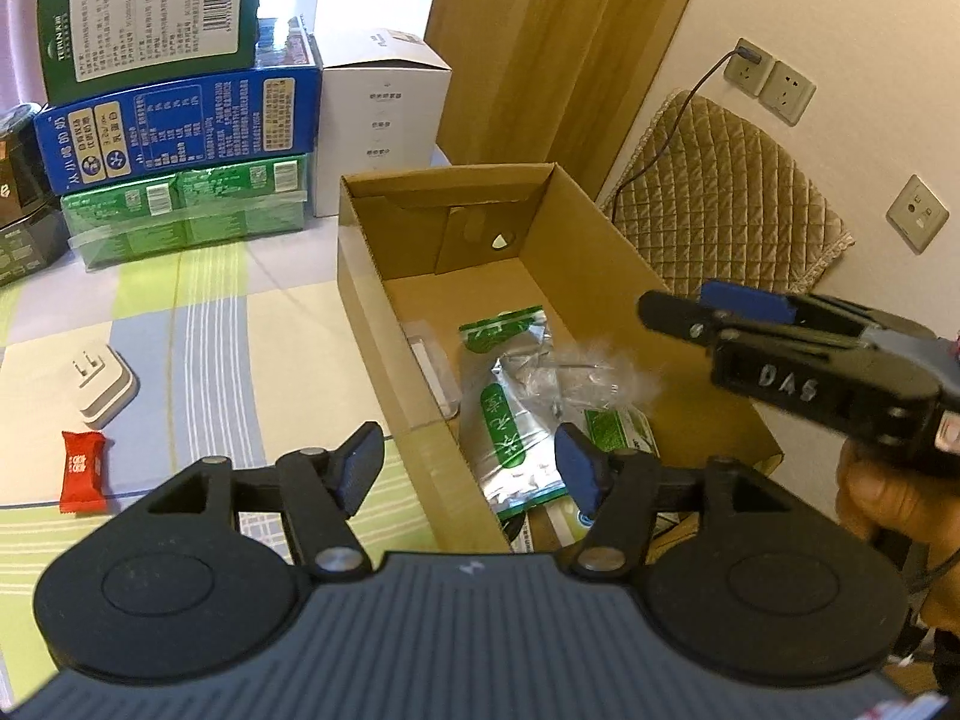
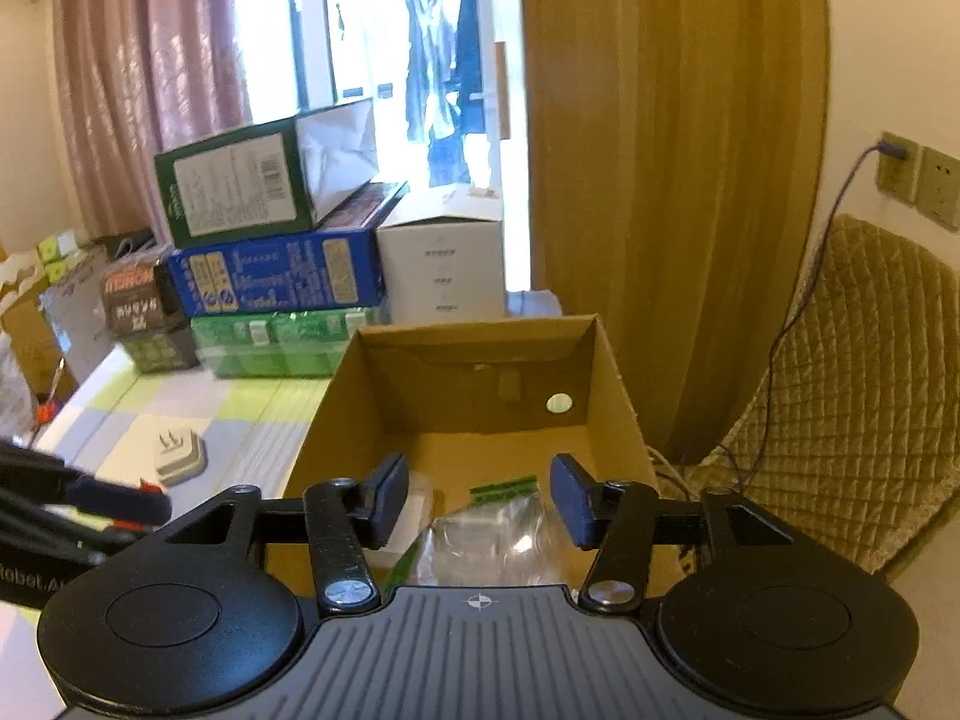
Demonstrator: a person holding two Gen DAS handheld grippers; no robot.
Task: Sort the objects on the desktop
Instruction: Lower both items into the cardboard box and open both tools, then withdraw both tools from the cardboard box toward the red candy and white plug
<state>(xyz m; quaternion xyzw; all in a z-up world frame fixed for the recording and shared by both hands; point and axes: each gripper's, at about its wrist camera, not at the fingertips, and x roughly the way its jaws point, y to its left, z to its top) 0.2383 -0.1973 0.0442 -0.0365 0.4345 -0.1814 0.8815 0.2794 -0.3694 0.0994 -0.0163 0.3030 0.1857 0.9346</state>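
Note:
An open cardboard box point(image 1: 372, 312) stands on the checked tablecloth and holds green-and-silver foil packets point(image 1: 510, 420), a clear crumpled bag point(image 1: 582, 378) and a flat white item point(image 1: 435, 372). My left gripper point(image 1: 468, 468) is open over the box's near left wall, nothing between its fingers. My right gripper point(image 2: 480, 498) is open above the same box point(image 2: 618, 396), with the clear bag point(image 2: 492, 546) below it. In the left wrist view the right gripper point(image 1: 690, 306) hangs over the box's right side, held by a hand point(image 1: 882, 492). A red candy packet point(image 1: 84, 471) and a white plug adapter point(image 1: 105, 384) lie on the cloth.
Stacked green, blue and light-green cartons point(image 1: 174, 138) and a white carton point(image 1: 384, 114) stand behind the box. Dark boxes point(image 1: 24, 210) sit at the far left. A quilted chair back point(image 1: 720, 198), wall sockets point(image 1: 768, 81) with a cable, and a curtain point(image 2: 672, 180) are at the right.

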